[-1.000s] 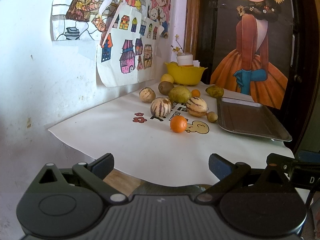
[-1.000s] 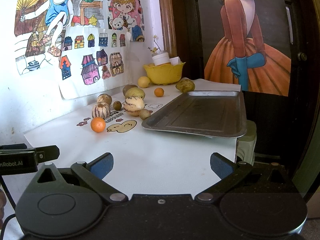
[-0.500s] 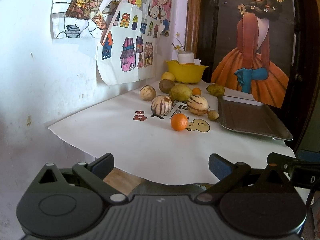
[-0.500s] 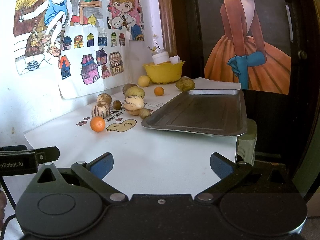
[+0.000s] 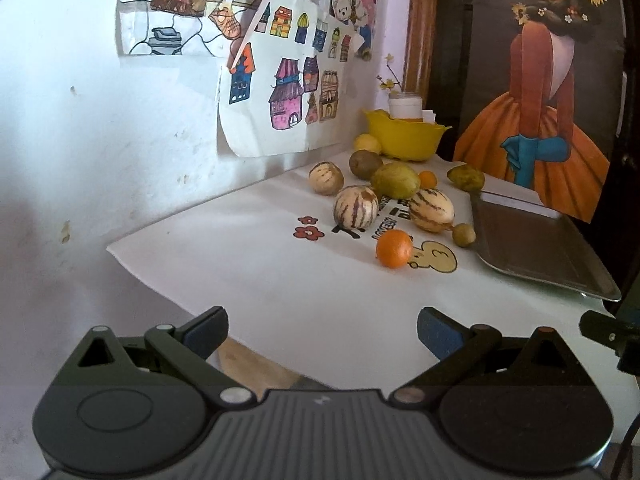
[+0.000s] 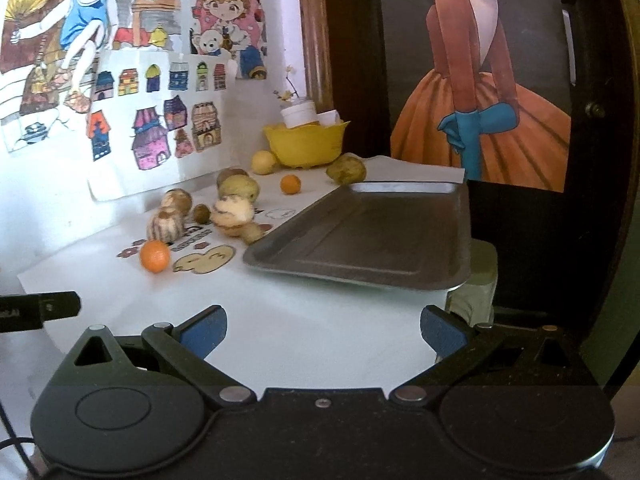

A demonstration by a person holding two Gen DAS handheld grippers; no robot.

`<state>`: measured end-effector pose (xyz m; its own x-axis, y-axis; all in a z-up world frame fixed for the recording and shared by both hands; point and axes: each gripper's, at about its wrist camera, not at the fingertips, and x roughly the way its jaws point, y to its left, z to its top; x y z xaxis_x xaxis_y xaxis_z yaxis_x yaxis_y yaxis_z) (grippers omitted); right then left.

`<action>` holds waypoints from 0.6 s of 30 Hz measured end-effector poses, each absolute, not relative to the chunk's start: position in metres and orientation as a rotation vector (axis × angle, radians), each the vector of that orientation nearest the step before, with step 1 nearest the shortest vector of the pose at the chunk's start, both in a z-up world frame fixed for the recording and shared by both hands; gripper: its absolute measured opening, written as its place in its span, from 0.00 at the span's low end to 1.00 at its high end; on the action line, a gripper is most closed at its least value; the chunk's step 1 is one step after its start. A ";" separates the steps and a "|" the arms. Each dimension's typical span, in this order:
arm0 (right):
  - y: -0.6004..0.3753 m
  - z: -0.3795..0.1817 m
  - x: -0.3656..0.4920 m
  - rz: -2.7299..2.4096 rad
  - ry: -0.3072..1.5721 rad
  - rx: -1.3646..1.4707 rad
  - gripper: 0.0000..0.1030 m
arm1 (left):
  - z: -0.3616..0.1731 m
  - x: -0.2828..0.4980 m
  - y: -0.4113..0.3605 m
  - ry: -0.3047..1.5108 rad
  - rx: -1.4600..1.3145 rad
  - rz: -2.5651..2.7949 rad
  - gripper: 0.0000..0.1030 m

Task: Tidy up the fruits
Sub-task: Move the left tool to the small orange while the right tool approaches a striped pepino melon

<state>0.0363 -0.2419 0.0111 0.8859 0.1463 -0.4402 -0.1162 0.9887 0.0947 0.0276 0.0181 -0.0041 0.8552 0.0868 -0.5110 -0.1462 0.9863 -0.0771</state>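
Several fruits lie on a white tablecloth (image 5: 280, 280): an orange (image 5: 394, 248) nearest me, two striped melons (image 5: 356, 207) (image 5: 431, 210), a green mango (image 5: 395, 180), a kiwi (image 5: 365, 164) and a small orange (image 5: 427, 178). A bare metal tray (image 6: 372, 236) lies to their right. In the right wrist view the near orange (image 6: 155, 256) sits left of the tray. My left gripper (image 5: 322, 330) is open, well short of the fruit. My right gripper (image 6: 323, 328) is open too, over the cloth's front edge, with nothing between its fingers.
A yellow bowl (image 5: 406, 138) holding a white jar stands at the back by a lemon (image 5: 367, 143). A wall with drawings (image 5: 280, 92) borders the table on the left. A dark door with a poster (image 6: 480, 80) is behind. The other gripper's tip (image 6: 40, 308) shows at left.
Both grippers have drifted slightly forward toward the table, so the fruit and tray look a little nearer. Jaws stay open and nothing on the table has moved.
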 end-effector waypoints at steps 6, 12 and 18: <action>-0.254 0.016 0.060 0.151 0.474 0.054 1.00 | -0.001 0.048 0.020 0.535 -0.079 0.096 1.00; -0.258 0.034 0.101 0.261 0.509 0.032 1.00 | 0.000 0.070 0.012 0.536 -0.017 0.029 1.00; -0.243 0.061 0.154 0.394 0.542 -0.035 1.00 | 0.000 0.096 0.006 0.570 0.000 -0.046 1.00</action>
